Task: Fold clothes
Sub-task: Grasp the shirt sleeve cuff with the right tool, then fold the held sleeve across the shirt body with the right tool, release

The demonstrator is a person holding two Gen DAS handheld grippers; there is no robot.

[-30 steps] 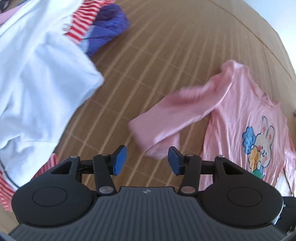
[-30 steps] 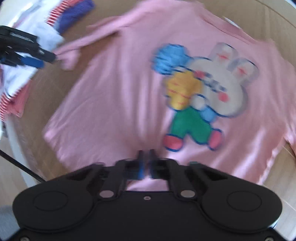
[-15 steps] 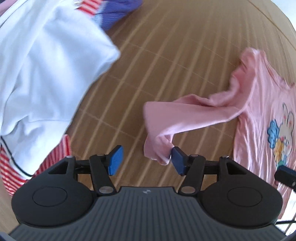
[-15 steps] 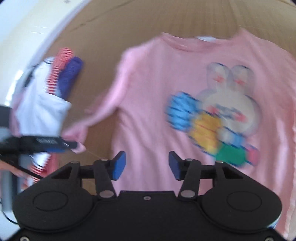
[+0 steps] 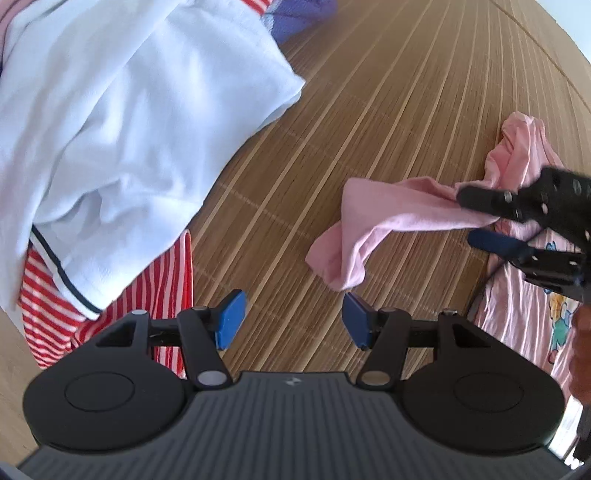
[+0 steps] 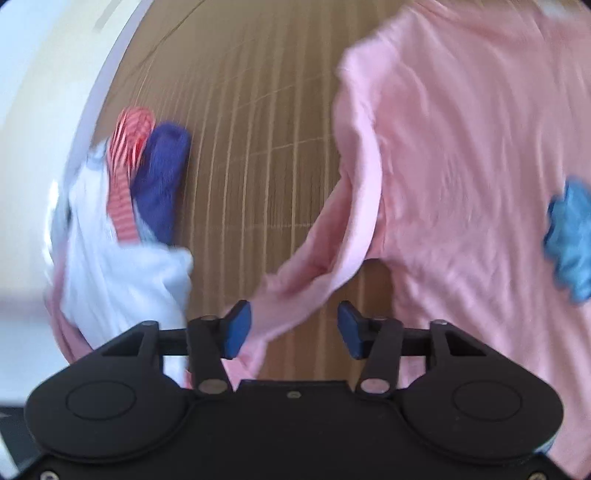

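The bamboo-slat bench (image 5: 369, 122) carries a pile at 10 o'clock in the left wrist view: a white garment (image 5: 122, 122) over a red-striped one (image 5: 155, 295), with a purple piece (image 5: 303, 11) behind. The pink shirt (image 6: 461, 155) lies at 3 o'clock, its sleeve (image 5: 388, 218) stretched toward the centre. Half a second ago the right claw (image 5: 476, 221) was barely in view there; now it reaches over the sleeve near the shoulder, spread apart, gripping nothing. The left claw (image 5: 291, 319) is likewise spread wide and empty, the sleeve cuff just beyond its right pad (image 5: 354, 321).
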